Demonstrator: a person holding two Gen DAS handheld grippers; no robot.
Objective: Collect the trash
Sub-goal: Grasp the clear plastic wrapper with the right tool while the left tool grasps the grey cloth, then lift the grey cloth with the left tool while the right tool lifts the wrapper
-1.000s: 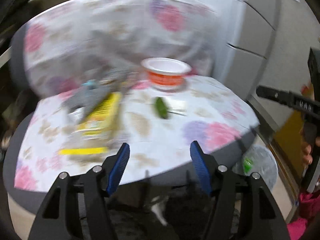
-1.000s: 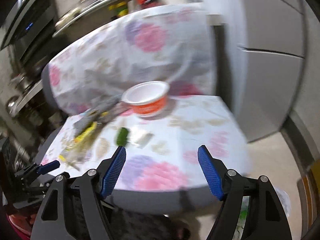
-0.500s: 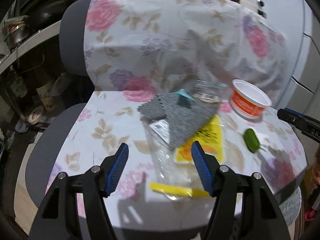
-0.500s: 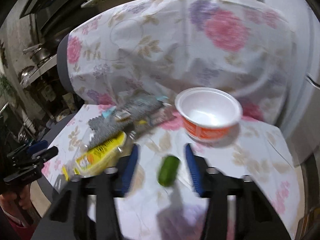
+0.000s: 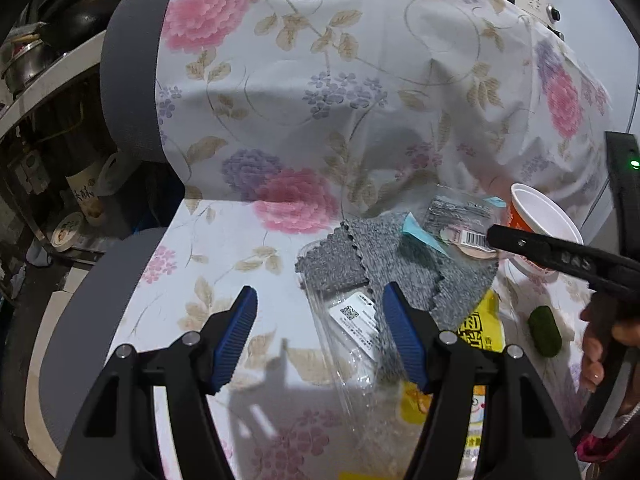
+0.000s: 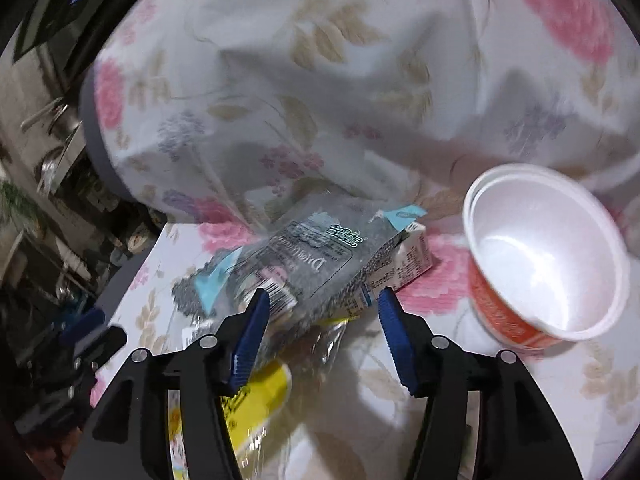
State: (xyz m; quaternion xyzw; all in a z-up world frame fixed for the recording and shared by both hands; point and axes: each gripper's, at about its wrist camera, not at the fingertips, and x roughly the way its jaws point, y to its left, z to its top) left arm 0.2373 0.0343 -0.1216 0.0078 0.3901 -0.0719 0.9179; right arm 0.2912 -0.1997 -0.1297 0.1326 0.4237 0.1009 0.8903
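Trash lies in a pile on a chair seat (image 5: 224, 248) under a floral cover. A clear plastic tray (image 5: 356, 320) with a QR label lies between and just beyond the pads of my left gripper (image 5: 322, 334), which is open and holds nothing. A grey cloth-like packet (image 5: 400, 264), a yellow wrapper (image 5: 480, 332) and a green lump (image 5: 544, 330) lie to its right. My right gripper (image 6: 322, 320) hangs over a grey printed wrapper (image 6: 304, 256) and a small carton (image 6: 408, 260); its jaws are opening and the pads press on nothing. A white and orange bowl (image 6: 540, 256) stands to the right.
The chair's floral backrest (image 5: 340, 80) rises right behind the pile. Shelves with pots and jars (image 5: 48, 80) stand to the left of the chair. The right gripper's finger (image 5: 560, 256) and a hand (image 5: 596, 344) cross the right side of the left wrist view.
Both grippers have come in over the seat, closer to the pile. The right jaws narrowed around the green lump's spot, then widened again; the left jaws kept their width.
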